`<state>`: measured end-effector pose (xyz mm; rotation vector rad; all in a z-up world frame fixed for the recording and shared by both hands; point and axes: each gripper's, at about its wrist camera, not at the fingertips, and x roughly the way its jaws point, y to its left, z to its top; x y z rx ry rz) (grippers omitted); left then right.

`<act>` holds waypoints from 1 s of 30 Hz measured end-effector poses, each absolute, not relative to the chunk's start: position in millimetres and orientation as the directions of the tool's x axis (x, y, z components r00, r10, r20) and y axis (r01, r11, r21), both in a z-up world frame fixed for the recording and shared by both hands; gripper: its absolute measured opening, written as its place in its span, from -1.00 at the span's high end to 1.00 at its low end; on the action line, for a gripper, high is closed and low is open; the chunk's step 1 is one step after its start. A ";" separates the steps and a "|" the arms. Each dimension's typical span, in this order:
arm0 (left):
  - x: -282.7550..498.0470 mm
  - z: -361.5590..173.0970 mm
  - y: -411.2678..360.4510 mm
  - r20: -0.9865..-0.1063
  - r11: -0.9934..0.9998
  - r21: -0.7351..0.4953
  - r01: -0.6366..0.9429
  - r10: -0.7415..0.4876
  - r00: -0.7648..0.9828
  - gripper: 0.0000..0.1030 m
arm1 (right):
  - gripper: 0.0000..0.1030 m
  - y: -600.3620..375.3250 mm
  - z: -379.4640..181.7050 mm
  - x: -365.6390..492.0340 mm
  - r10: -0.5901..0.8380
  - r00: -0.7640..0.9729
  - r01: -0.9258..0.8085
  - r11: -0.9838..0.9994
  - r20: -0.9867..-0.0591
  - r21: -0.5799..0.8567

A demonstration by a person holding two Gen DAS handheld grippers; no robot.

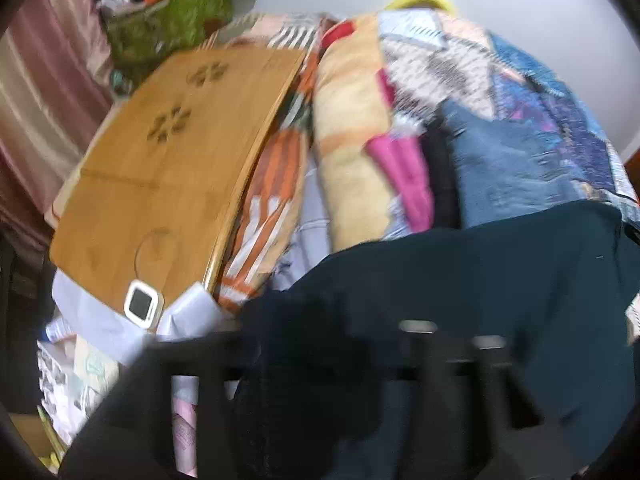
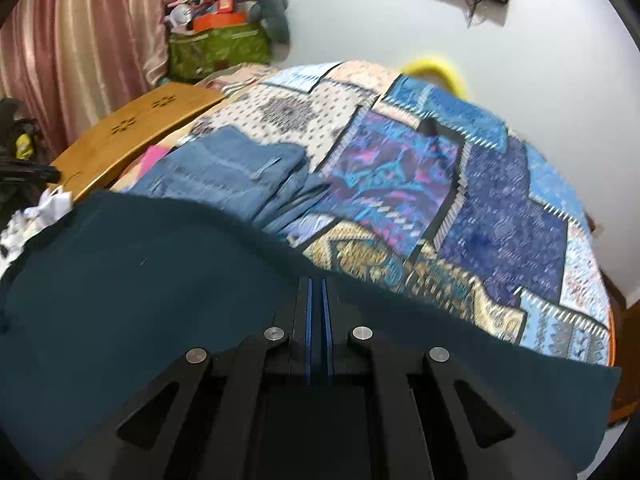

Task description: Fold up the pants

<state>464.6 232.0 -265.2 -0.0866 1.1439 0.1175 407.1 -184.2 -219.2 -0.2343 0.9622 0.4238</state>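
The right gripper (image 2: 318, 292) has its two blue pads pressed close together, and the edge of the dark teal pants (image 2: 132, 280) is pinched between them. So it is closed on the pants. The cloth spreads wide to both sides of the gripper and hangs like a curtain in front of the bed.

The left gripper (image 1: 320, 344) is very blurry. Dark cloth bunches up right where its fingers are, so it looks like it has the pants (image 1: 480, 280) too, but I cannot tell if its fingers are closed or open.

Past the pants lies the patchwork bedspread (image 2: 500, 208), with many blue, purple and gold squares. A pair of folded blue jeans (image 2: 240, 168) sits on it, just behind the teal cloth. On the far left side of the bed is a small wooden table (image 1: 160, 168) with a little white clock (image 1: 142, 304) near its edge. A green bag (image 2: 218, 50) full of stuff sits in the corner by the pink curtain (image 2: 80, 40).

I think the pants are being held up by one edge, ready to be laid down. Next, both grippers need to lower the cloth flat on the free part of the bedspread, beside the jeans and not on top of them. Then one side can be folded over the other.
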 end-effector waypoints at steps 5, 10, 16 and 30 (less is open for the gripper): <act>470.4 -320.8 275.3 -0.957 0.954 -0.118 -0.276 -0.036 0.287 -0.39 | 0.52 -183.7 -224.0 403.1 0.257 0.452 -0.494 0.869 -0.854 0.000; 470.6 -354.2 306.8 -0.932 0.861 -0.332 -0.385 -0.237 0.274 -0.39 | 0.00 -167.2 -231.6 412.6 0.318 0.420 -0.529 0.847 -0.850 0.055; 471.3 -353.0 300.4 -0.919 0.865 -0.363 -0.346 -0.272 0.285 0.26 | -0.01 -136.3 -254.7 430.5 0.307 0.405 -0.553 0.832 -0.861 0.036; 456.5 -226.6 266.4 -0.838 0.960 -0.074 -0.269 0.087 0.539 0.87 | 0.91 -123.6 -245.1 424.7 0.310 0.359 -0.539 0.839 -0.880 0.076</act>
